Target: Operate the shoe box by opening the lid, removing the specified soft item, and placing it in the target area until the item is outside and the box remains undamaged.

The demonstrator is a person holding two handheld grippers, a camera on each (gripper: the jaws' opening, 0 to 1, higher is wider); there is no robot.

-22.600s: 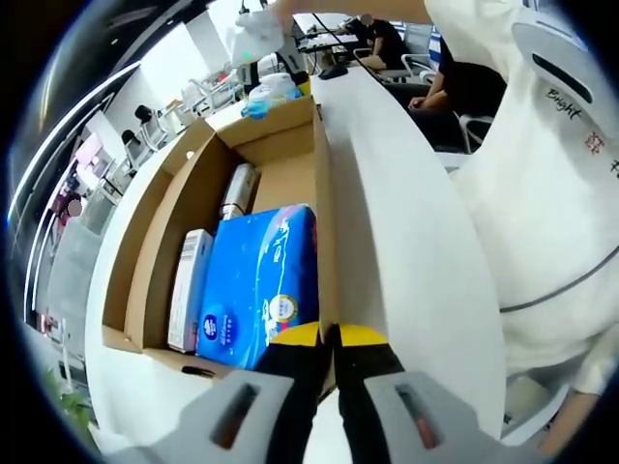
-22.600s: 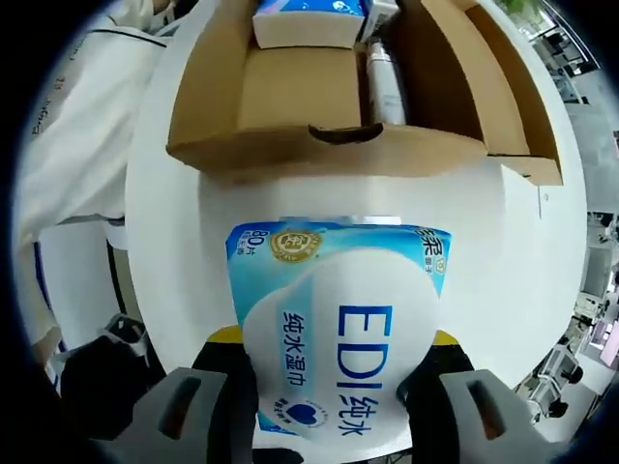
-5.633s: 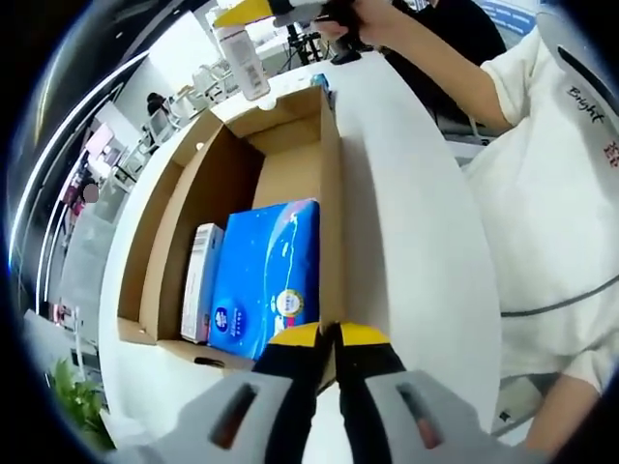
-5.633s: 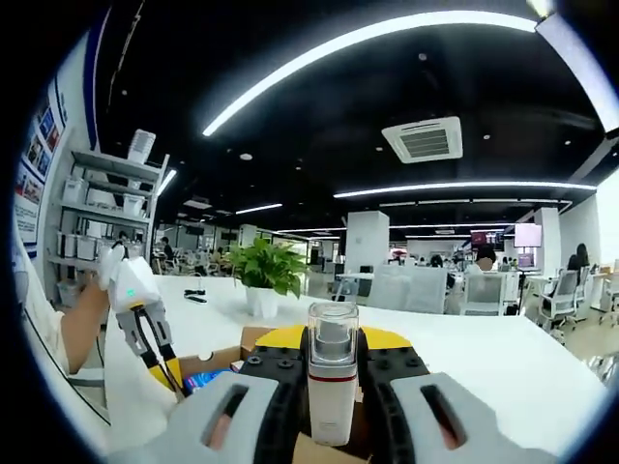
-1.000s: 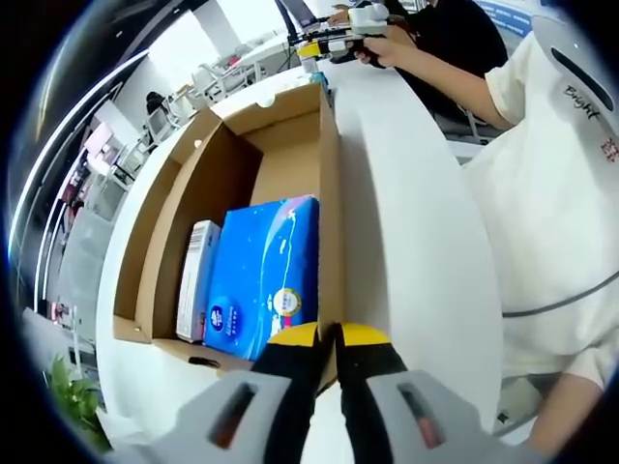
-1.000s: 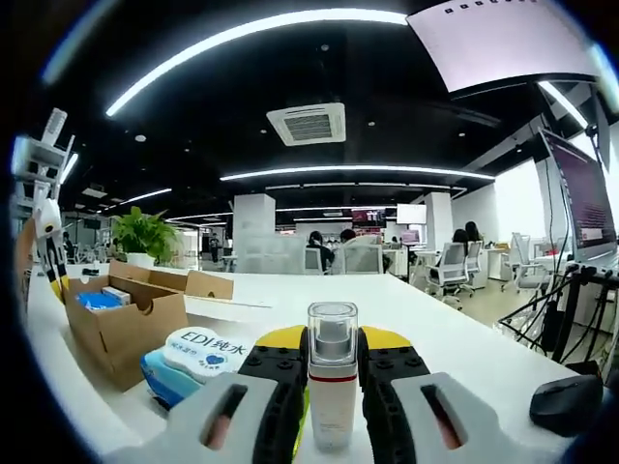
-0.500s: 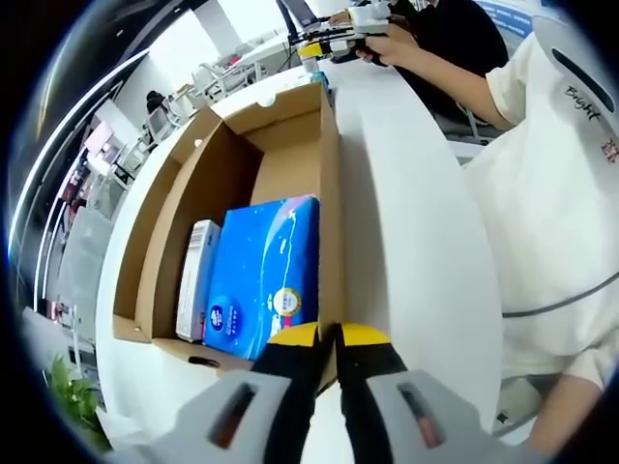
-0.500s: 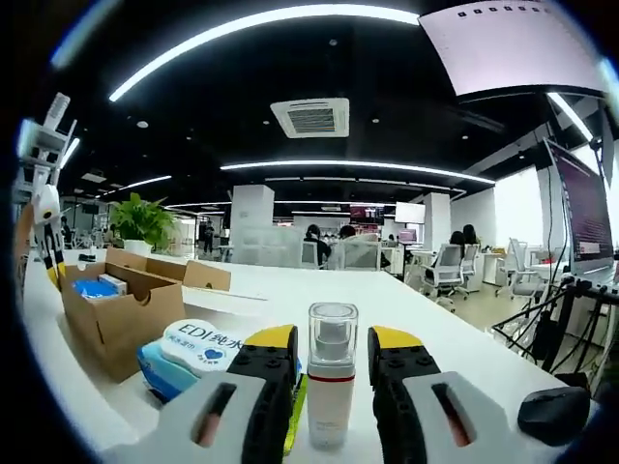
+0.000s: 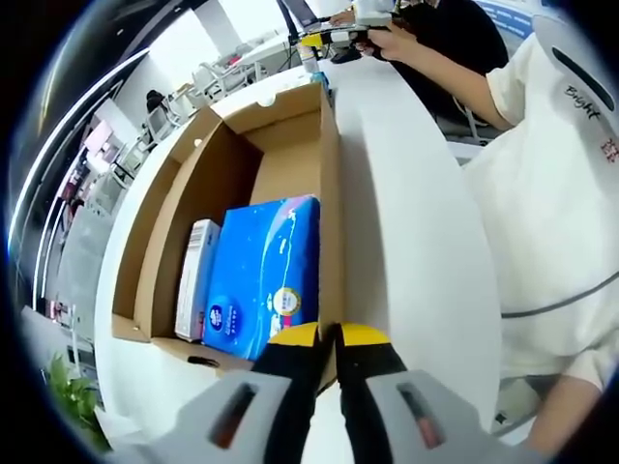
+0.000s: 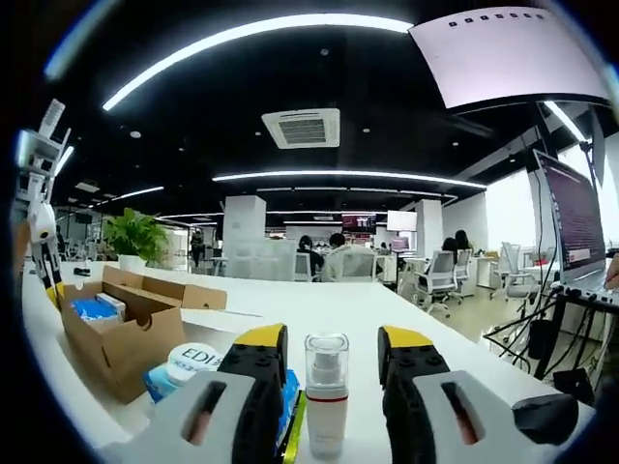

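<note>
The open cardboard shoe box [image 9: 329, 184] lies on the white table, holding a blue soft tissue pack [image 9: 261, 280] and a slim white carton [image 9: 196, 280]. My left gripper [image 9: 329, 340] is shut on the box's near right wall. My right gripper [image 10: 327, 344] stands open, its jaws on either side of a small white bottle [image 10: 327, 401] with a clear cap, which stands upright on the table untouched. A blue and white wet-wipes pack [image 10: 189, 365] lies between the bottle and the box [image 10: 111, 348]. The right gripper [image 9: 324, 37], held by a hand, is also visible beyond the box's far end.
A person in a white shirt [image 9: 551, 193] stands along the table's right side. A black mouse [image 10: 542, 418] lies on the table to the right of the bottle. A potted plant [image 10: 135, 237] and office desks stand far behind. The left gripper [image 10: 39, 227] rises beside the box.
My right gripper has opened and let go of the white bottle, which now stands alone on the table, then drawn back a little. The left gripper keeps its hold on the box wall.
</note>
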